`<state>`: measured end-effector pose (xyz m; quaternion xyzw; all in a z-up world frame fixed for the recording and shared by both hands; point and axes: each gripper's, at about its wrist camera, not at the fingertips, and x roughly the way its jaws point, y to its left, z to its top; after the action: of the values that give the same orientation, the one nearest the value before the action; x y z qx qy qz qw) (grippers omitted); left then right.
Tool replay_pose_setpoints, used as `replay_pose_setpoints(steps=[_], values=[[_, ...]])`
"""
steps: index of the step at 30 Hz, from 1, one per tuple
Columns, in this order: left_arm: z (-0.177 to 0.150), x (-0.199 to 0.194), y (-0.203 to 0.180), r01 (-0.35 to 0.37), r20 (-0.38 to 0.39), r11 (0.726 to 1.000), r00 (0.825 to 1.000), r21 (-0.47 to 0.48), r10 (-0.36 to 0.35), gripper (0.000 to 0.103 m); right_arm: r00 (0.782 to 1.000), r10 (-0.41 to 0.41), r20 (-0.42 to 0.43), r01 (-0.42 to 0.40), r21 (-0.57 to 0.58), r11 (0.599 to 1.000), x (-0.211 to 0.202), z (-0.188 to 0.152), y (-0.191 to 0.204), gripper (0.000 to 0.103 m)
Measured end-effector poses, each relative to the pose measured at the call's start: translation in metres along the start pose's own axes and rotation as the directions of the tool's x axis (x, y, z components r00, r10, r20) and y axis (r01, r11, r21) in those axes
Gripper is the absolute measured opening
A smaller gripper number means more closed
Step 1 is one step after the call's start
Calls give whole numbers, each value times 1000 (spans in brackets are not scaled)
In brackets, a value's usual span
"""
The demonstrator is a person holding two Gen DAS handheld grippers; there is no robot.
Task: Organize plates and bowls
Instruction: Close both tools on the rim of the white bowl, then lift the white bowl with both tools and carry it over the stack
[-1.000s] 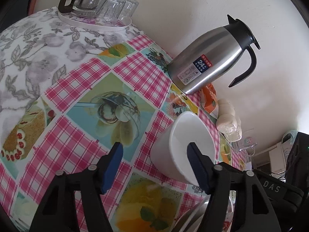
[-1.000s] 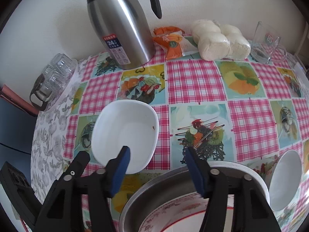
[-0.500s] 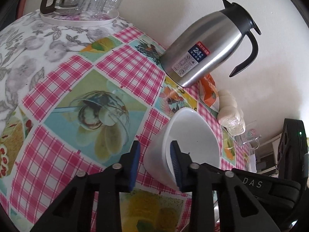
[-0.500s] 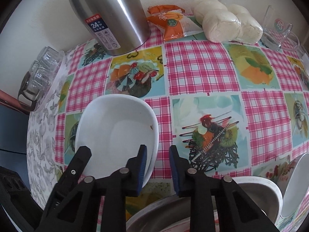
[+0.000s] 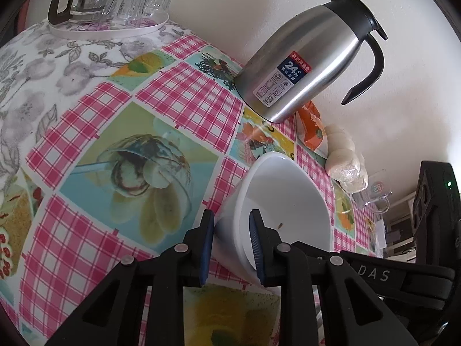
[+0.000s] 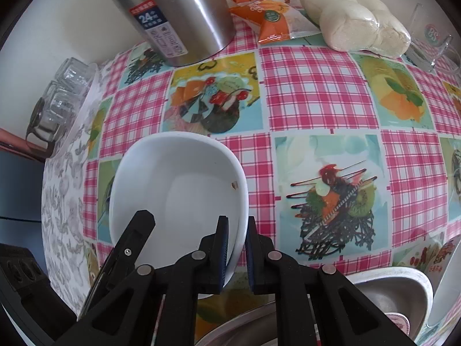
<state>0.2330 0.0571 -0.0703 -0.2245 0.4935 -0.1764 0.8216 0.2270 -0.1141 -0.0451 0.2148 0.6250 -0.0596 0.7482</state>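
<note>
Two tongs, left (image 5: 232, 248) and right (image 6: 236, 255), pinch one white bowl (image 6: 178, 190)

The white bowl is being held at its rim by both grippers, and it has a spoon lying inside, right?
Not quite. Both the left gripper and right gripper do clamp the white bowl's rim, but the right wrist view shows no spoon inside, only a small brown speck.

White bowl (image 6: 178, 190) tilted, rim clamped both sides.
</note>
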Motion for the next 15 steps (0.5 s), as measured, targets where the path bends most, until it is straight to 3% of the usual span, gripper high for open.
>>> replay_pose_setpoints(steps=[5, 15], values=[[2, -17, -6, 3, 19, 1000, 1000, 24, -4, 26, 1000, 21, 15, -20, -17, 1000, -11, -6, 2, 12], [-1, -76, -42, 28, 90, 994, 995, 109, -38, 26, 989, 83, 121, -77, -56, 995, -73, -26, 2, 12]])
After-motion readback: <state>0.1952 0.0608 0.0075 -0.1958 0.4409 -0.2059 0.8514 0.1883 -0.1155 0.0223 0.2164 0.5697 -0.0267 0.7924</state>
